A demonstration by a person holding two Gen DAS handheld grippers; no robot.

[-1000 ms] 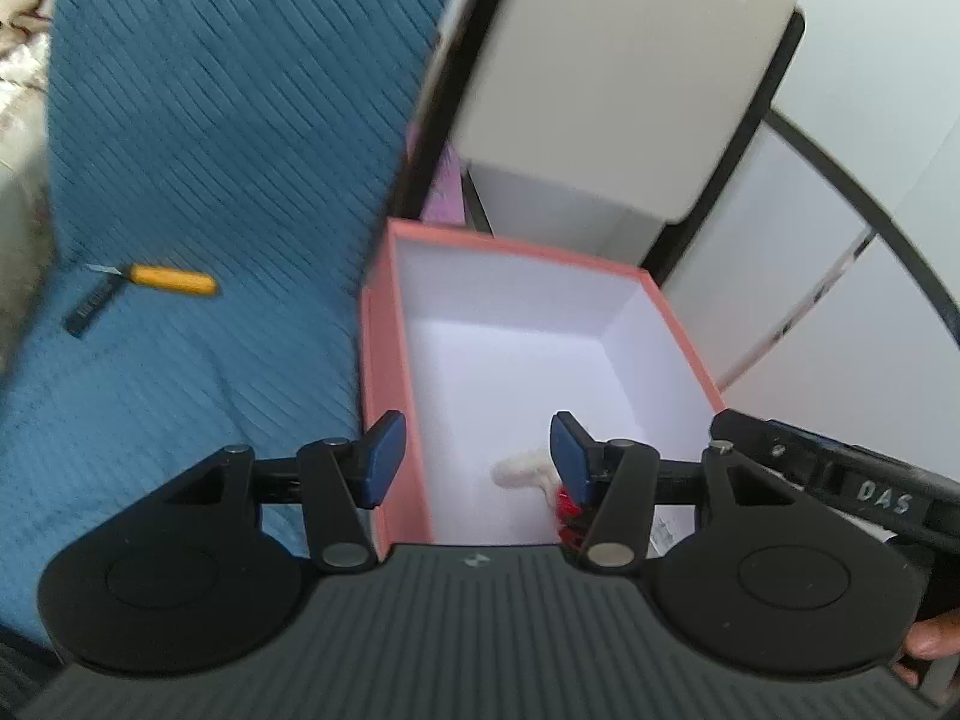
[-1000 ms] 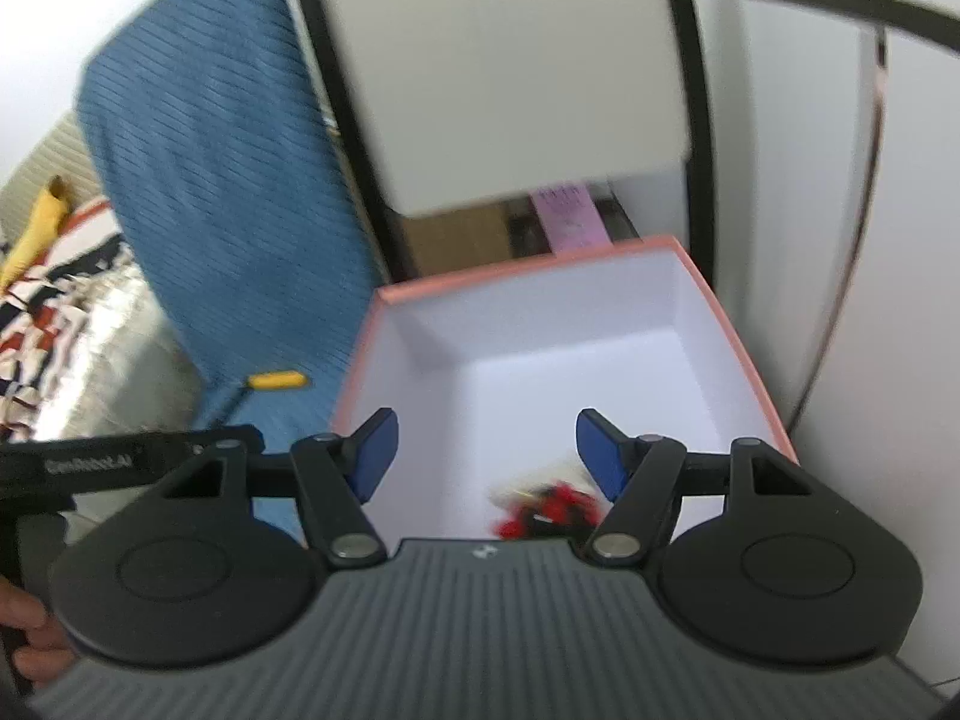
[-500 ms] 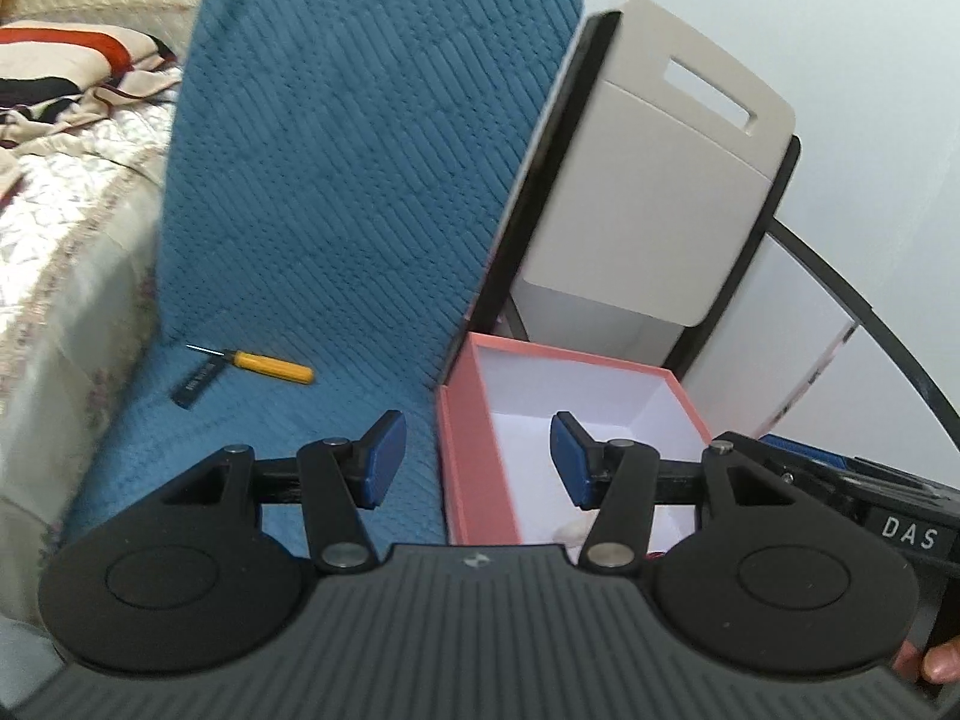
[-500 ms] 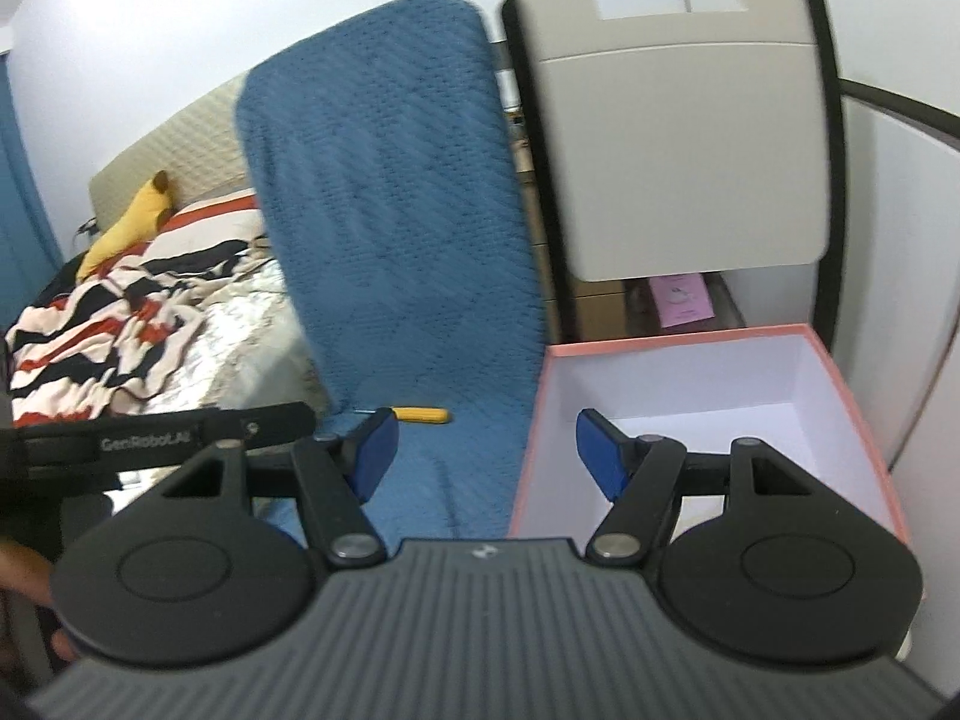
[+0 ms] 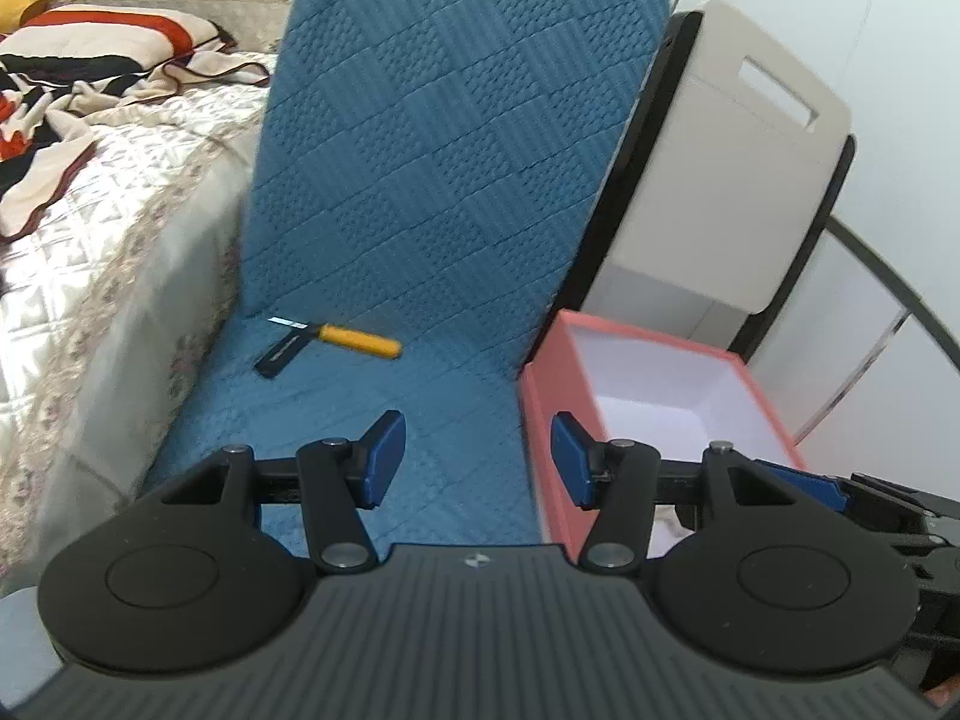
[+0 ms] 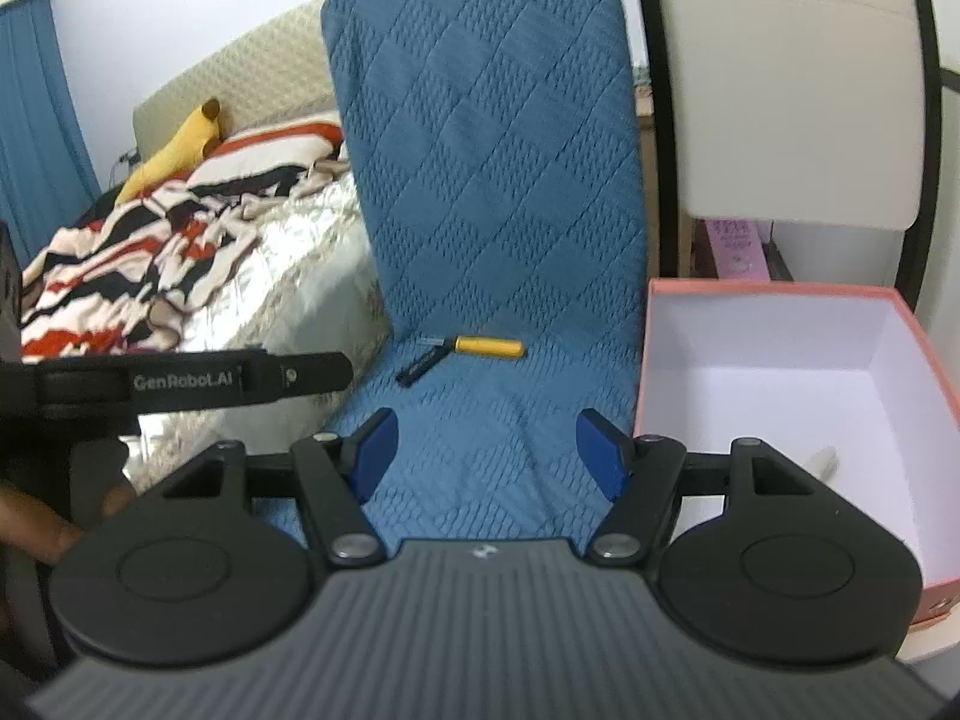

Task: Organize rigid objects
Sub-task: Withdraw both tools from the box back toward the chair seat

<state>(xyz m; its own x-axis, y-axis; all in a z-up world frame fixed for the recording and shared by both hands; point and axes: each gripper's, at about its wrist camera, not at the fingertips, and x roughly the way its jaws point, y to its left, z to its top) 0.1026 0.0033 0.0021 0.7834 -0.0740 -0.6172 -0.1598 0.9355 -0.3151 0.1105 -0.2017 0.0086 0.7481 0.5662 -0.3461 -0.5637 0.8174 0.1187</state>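
Observation:
A yellow-handled knife (image 5: 354,340) (image 6: 487,346) lies on the blue quilted mat (image 5: 444,192) (image 6: 498,180), its bare blade toward a small black sheath (image 5: 282,355) (image 6: 418,367) beside it. A pink box (image 5: 543,420) (image 6: 780,291) with a white inside stands at the mat's right edge. My left gripper (image 5: 471,459) is open and empty, hovering over the mat at the box's left wall, well short of the knife. My right gripper (image 6: 485,456) is open and empty above the mat, left of the box. A pale object (image 6: 822,459) shows at the box's bottom.
A bed with a cream quilt (image 5: 90,192) (image 6: 288,252) and a striped blanket (image 6: 150,240) lies to the left. A beige and black chair back (image 5: 738,168) (image 6: 792,90) stands behind the box. A hand (image 6: 36,525) holds the other gripper at the lower left.
Both grippers pulled back out of the pink box and swung left; they now look over the blue mat and the knife. The red item in the box is out of sight.

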